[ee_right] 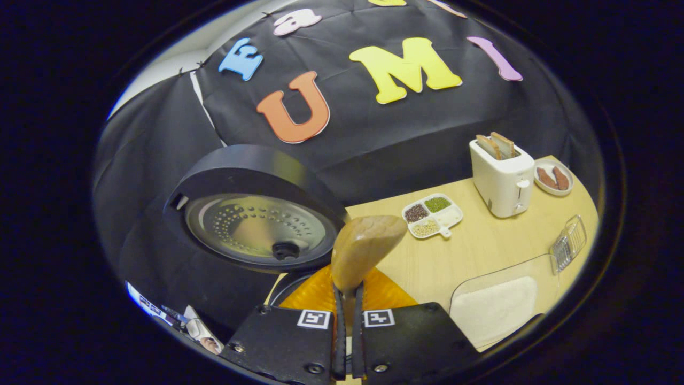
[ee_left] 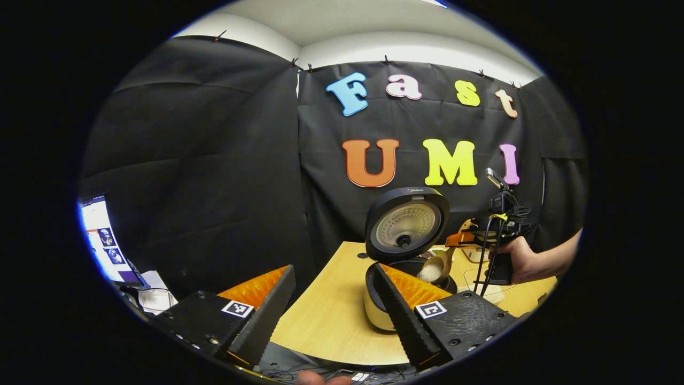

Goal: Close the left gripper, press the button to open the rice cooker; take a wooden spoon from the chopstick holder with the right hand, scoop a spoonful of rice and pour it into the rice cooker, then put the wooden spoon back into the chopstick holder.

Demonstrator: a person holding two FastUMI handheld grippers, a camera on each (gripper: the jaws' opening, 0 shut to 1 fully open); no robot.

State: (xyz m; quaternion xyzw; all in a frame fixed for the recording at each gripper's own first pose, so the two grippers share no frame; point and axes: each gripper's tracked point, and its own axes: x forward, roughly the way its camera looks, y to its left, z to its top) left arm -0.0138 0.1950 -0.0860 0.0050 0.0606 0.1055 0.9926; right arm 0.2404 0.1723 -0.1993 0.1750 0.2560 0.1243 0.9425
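Pour step: right gripper (ee_right: 347,321) was clamped on the wooden spoon (ee_left: 437,266), rice-loaded over the open rice cooker (ee_left: 380,314). Left gripper (ee_left: 334,305) hung near, jaws apart. Next I'd guess tipping it in.

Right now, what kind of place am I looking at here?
Probably a mock kitchen counter set up inside a recording booth. A rice cooker with its lid up, a toaster holding bread and a divided dish of grains stand on a wooden table, with black cloth hung behind as walls.
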